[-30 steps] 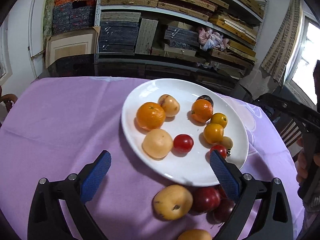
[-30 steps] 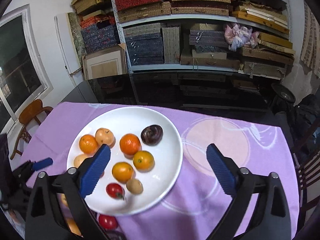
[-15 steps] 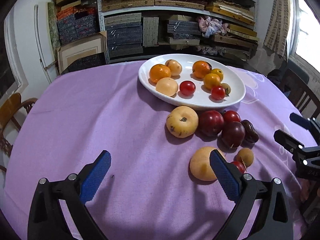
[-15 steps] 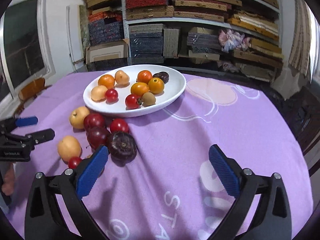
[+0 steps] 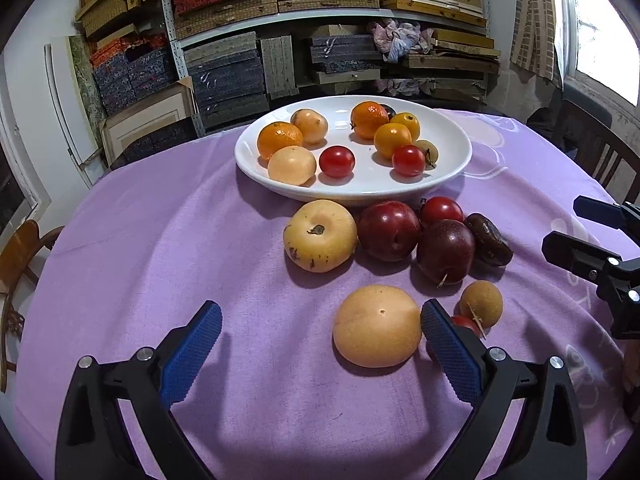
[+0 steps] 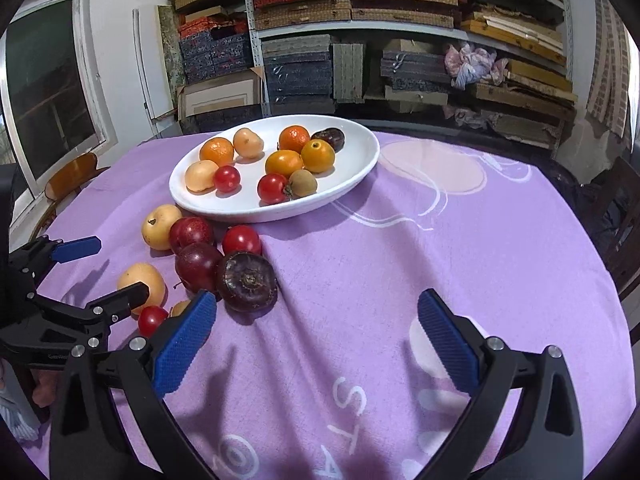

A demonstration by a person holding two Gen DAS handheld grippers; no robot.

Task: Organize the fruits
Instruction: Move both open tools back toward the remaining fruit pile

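Purple cloth [image 5: 160, 240] covers the round table, box-laden shelves [image 6: 360, 40] behind. Some fruit sits on the white plate [image 5: 460, 160]; a yellow apple [image 5: 320, 236], plums [image 5: 388, 230] and a peach [image 5: 376, 326] lie beside it. Left gripper [image 5: 320, 336] and right gripper [image 6: 316, 326] both gape, holding nothing.

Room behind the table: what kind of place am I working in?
Probably a storeroom or home workshop used for dining. Metal shelves are stacked with patterned boxes; a round table has a purple tablecloth, a plate of fruit and a wooden chair.
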